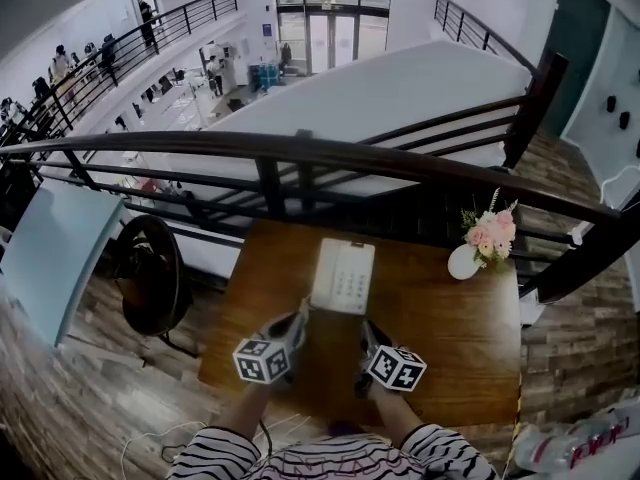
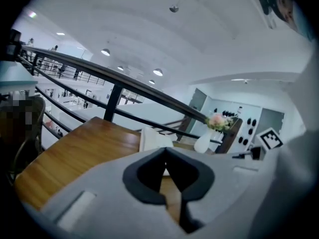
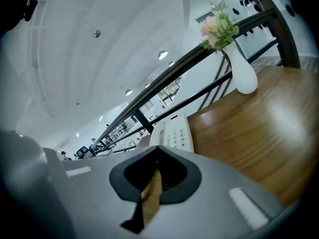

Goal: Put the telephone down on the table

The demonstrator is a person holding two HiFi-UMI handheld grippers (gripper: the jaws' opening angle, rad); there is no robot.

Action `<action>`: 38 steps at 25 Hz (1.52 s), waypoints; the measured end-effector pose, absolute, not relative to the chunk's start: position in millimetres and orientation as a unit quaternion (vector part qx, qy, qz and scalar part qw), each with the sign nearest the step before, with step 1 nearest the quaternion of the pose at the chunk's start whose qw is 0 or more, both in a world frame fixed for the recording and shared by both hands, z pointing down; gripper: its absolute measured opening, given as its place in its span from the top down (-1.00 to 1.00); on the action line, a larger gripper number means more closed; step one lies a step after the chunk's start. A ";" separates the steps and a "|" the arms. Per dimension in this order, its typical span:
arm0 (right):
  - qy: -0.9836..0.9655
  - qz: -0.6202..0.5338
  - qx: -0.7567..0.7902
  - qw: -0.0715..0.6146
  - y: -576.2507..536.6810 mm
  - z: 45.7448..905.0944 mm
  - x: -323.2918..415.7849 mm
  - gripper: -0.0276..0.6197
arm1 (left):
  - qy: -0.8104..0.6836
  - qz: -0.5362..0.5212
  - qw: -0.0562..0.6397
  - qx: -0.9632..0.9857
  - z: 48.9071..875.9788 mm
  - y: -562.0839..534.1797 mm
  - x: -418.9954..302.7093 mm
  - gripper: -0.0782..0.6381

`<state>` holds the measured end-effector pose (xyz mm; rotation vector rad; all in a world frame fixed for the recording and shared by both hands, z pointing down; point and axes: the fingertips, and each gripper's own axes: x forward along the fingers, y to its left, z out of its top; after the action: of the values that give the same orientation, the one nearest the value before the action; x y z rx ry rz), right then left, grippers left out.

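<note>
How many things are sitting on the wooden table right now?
2. The white telephone lies centred toward the far edge; the vase of pink flowers stands at the far right corner. None seems hidden.

Bright, even indoor light; strong fisheye bend in all three views.
Ceiling lamps (image 2: pixel 157 72) glow white, a pale sheen lies on the tabletop (image 3: pixel 264 118), the nearest foreground is soft, and the gripper views' corners fall to black.

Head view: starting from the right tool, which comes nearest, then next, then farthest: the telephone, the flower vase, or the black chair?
1. Telephone, just ahead of the right tool, in the middle of the table.
2. Flower vase, at the far right corner.
3. Black chair, beyond the left edge.
</note>
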<state>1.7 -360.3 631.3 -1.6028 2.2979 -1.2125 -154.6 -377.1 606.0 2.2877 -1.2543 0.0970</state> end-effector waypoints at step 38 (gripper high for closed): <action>0.792 -0.349 -0.501 0.010 -81.5 585.9 -48.1 0.91 | -0.499 0.035 0.205 0.841 558.3 -65.5 -211.1 0.78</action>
<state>-48.1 -81.5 585.9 -1.5627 2.4723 -1.0882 -211.1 -65.5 558.3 2.3460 -1.3905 0.0976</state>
